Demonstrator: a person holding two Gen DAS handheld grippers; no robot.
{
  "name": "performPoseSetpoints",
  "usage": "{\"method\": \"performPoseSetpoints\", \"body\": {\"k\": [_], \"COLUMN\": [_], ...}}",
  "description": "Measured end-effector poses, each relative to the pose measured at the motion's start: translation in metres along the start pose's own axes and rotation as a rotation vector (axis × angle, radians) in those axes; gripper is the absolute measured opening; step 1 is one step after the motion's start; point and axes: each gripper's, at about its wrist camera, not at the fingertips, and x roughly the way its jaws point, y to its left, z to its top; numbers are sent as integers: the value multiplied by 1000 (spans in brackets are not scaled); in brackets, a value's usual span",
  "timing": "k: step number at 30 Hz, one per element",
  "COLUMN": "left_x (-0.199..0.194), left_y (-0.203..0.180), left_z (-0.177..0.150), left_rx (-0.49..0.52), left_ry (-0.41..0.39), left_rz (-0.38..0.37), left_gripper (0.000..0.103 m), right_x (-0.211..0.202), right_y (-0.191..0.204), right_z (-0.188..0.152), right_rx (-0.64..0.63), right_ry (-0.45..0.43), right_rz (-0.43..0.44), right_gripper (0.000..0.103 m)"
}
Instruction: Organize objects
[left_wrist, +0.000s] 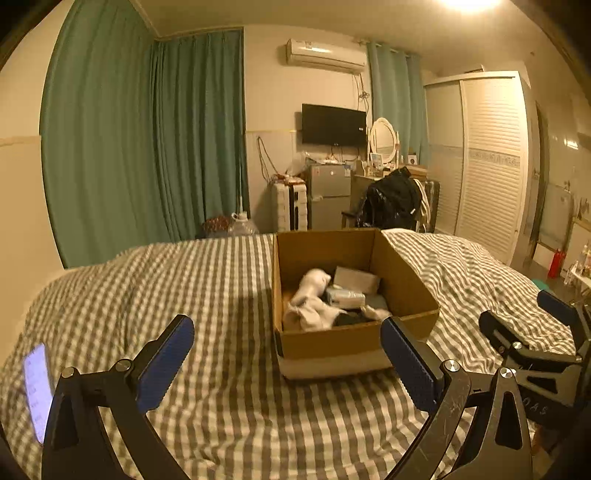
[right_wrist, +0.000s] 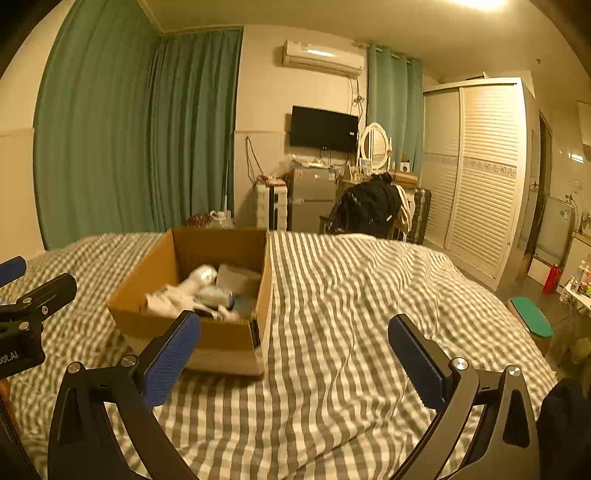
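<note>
An open cardboard box (left_wrist: 402, 284) stands on the checked bed cover (left_wrist: 207, 288). Inside lie white socks (left_wrist: 310, 306), a grey-white packet (left_wrist: 356, 277), a pale blue pack (left_wrist: 345, 295) and dark cloth. My left gripper (left_wrist: 286, 363) is open and empty, hovering above the bed just in front of the box. My right gripper (right_wrist: 293, 360) is open and empty, over the bed to the right of the box (right_wrist: 221, 338). The right gripper also shows at the right edge of the left wrist view (left_wrist: 524, 321), and the left one at the left edge of the right wrist view (right_wrist: 33, 284).
A lit phone (left_wrist: 37, 387) lies on the bed at far left. A thin white cable (right_wrist: 347, 354) runs across the cover. Beyond the bed are green curtains (left_wrist: 147, 140), a small fridge (left_wrist: 328, 195), a chair with a black bag (left_wrist: 391, 199) and a wardrobe (left_wrist: 487, 158).
</note>
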Motion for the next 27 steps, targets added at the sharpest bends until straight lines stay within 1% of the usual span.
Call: {"method": "performPoseSetpoints", "body": {"k": [5, 10, 18, 27], "left_x": [-1, 7, 11, 12], "left_y": [-1, 1, 4, 3], "left_z": [-6, -10, -13, -15], "left_rx": [13, -2, -13, -8], "left_ry": [-12, 24, 39, 44], "left_rz": [14, 12, 0, -2], "left_gripper": [103, 103, 103, 103], "right_x": [1, 2, 8, 8], "right_y": [2, 6, 12, 8], "right_z": [-8, -15, -16, -17], "right_rx": [-8, -19, -44, -23], "right_ry": [9, 3, 33, 31], "right_rz": [2, 5, 19, 18], "right_gripper": [102, 102, 102, 102]}}
